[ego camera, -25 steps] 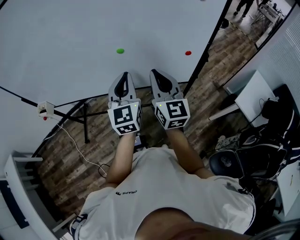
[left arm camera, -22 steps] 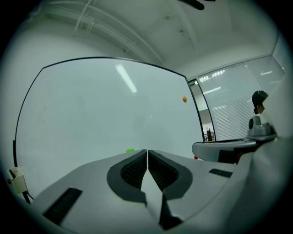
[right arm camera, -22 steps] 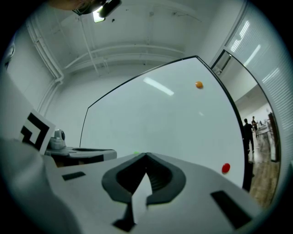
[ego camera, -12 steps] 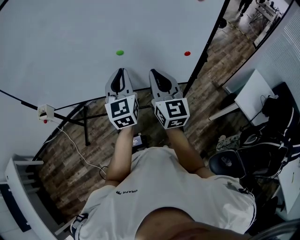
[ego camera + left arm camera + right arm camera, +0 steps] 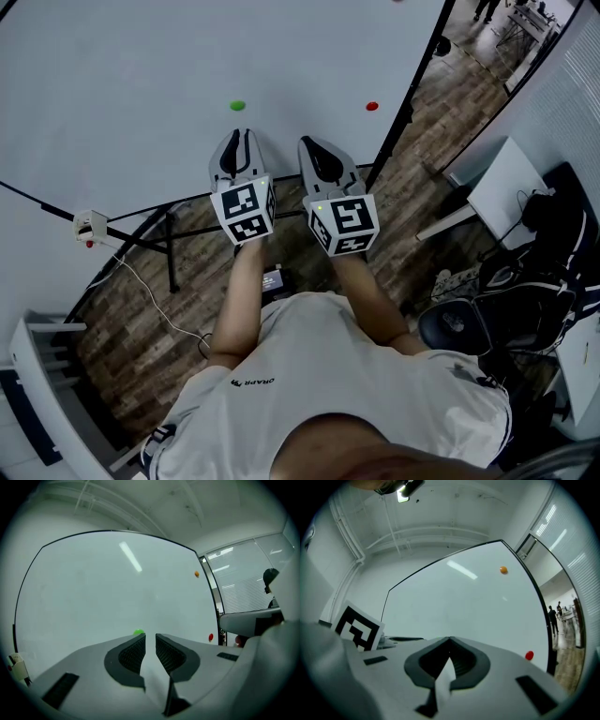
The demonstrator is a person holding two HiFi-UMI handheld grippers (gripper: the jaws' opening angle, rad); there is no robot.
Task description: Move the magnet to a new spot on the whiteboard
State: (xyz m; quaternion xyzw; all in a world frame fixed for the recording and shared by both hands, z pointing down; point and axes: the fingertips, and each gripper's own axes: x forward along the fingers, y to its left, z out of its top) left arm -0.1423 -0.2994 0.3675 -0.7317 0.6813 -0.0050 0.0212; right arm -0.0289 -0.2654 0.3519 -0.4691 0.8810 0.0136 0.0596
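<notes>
In the head view, both grippers pointed at the whiteboard. The left gripper sat just short of the green magnet, which stuck to the board straight ahead of its tips with a gap between them. The right gripper was beside it, and a red magnet lay on the board off to its right.

In the left gripper view, the left gripper's jaws stood narrowly apart, having just been opening, with only bare board showing between them. The green magnet peeked over the tip of the left jaw. We saw the red magnet near the board's right edge and an orange magnet higher up.

In the right gripper view, the right gripper's jaws met at the tips, holding nothing. The red magnet was low on the right and the orange one high on the board
</notes>
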